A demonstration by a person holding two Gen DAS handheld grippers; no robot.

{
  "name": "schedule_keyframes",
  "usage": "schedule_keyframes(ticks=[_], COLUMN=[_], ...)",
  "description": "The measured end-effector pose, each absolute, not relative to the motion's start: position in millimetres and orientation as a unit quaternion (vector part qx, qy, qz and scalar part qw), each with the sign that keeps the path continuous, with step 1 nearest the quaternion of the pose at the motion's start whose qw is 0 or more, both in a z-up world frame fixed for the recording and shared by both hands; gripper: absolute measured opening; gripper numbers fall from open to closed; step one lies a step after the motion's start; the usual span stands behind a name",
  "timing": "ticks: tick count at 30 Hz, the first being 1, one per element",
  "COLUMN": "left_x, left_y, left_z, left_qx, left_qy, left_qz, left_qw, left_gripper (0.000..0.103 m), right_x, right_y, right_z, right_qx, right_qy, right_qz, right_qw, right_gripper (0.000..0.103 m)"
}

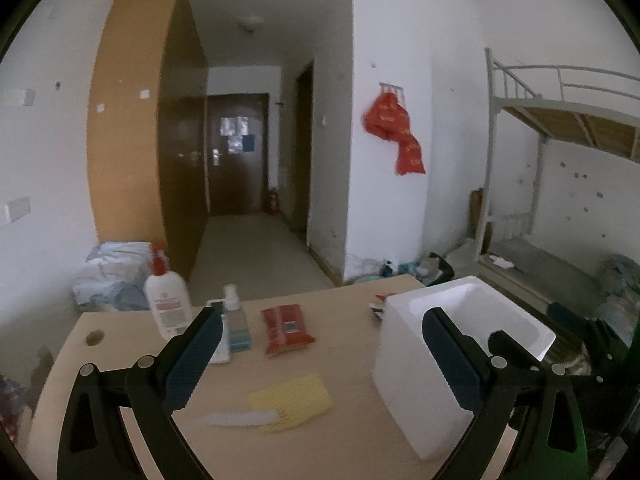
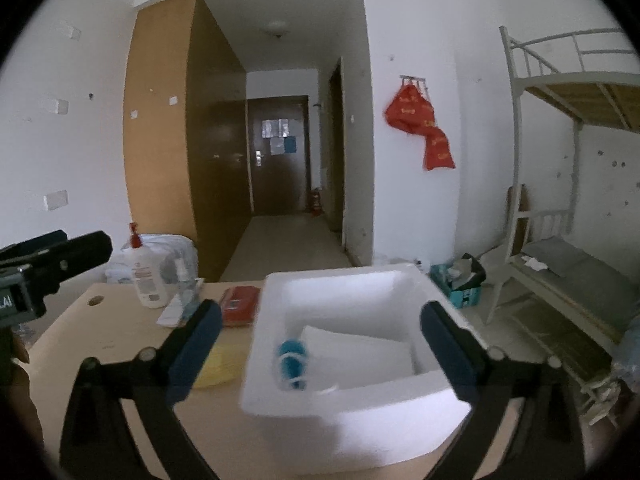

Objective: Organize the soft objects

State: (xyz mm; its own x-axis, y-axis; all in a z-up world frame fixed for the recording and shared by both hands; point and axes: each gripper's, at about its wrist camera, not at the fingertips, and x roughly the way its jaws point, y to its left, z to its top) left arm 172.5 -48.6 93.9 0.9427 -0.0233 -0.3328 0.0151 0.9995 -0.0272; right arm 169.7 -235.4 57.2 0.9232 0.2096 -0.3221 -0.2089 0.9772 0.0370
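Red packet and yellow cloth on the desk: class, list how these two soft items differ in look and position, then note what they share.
1. The red packet is glossy with a printed label; the yellow cloth is matte with a ribbed weave.
2. The red packet lies farther back, near the pump bottle; the yellow cloth lies nearer the camera.
3. A blurred pale object overlaps the cloth's near edge; nothing overlaps the packet.

Both lie flat on the desk, outside the white box.

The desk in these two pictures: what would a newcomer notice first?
The big white box at the desk's right end stands out, with a blue roll inside. Left of it lie a red packet and a yellow cloth. On the wall behind hangs a red bag.
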Motion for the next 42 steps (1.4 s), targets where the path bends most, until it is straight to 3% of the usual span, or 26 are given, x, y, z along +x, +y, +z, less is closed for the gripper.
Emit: schedule_keyframes(ticks=[22, 42], left_x=[71, 91], left_y=[56, 82], left_z=[78, 46], left_qx=[-0.040, -0.054], left_qy=[0.146, 0.187], left_qz=[0.105, 0.111], left_qw=[0.983, 0.975], left_gripper=[0.103, 0.103], right_x=[115, 140], right_y=[-131, -95], right_z=[49, 15], right_qx=[-0.049, -0.070], right_qy=[0.155, 0.211], right_qz=[0.198, 0.230], right_qw=[0.967, 0.947], right_gripper=[0.103, 0.103])
